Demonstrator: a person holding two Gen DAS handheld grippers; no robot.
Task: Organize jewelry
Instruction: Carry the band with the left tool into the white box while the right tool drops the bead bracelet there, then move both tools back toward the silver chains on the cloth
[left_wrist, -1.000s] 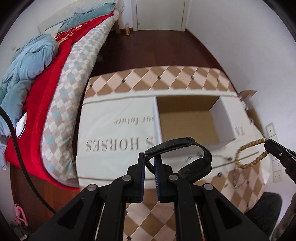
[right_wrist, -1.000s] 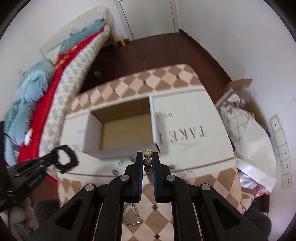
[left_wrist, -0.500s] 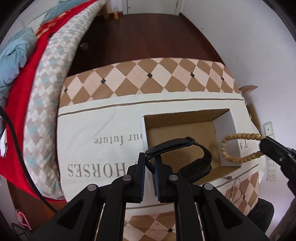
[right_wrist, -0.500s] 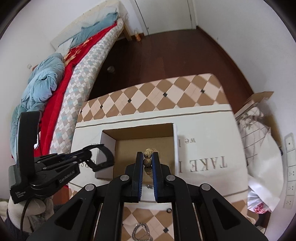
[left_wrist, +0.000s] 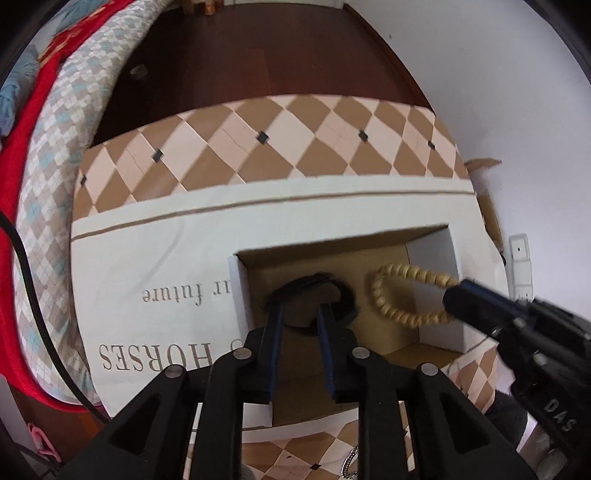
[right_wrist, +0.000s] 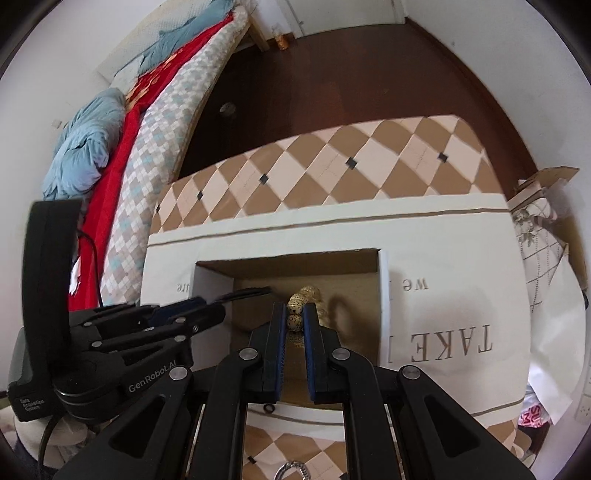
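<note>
An open cardboard box (left_wrist: 432, 254) (right_wrist: 214, 280) sits on the cloth-covered table. My left gripper (left_wrist: 300, 314) is open over the box, and the black wristband (left_wrist: 343, 295) lies loose just past its fingertips inside the box. My right gripper (right_wrist: 295, 314) is shut on a wooden bead bracelet (right_wrist: 295, 308) and holds it inside the box; the bracelet (left_wrist: 402, 295) hangs as a loop in the left wrist view, beside the band.
A silver chain (right_wrist: 293, 470) (left_wrist: 349, 463) and a small ring (right_wrist: 269, 408) lie on the table's near part. A bed with red and blue bedding (right_wrist: 110, 155) stands left. Bags and cardboard (right_wrist: 543, 229) sit right, by the wall.
Both grippers moved forward and down into the box. The left gripper opened and let go of the black wristband. The right gripper still holds the bead bracelet.
</note>
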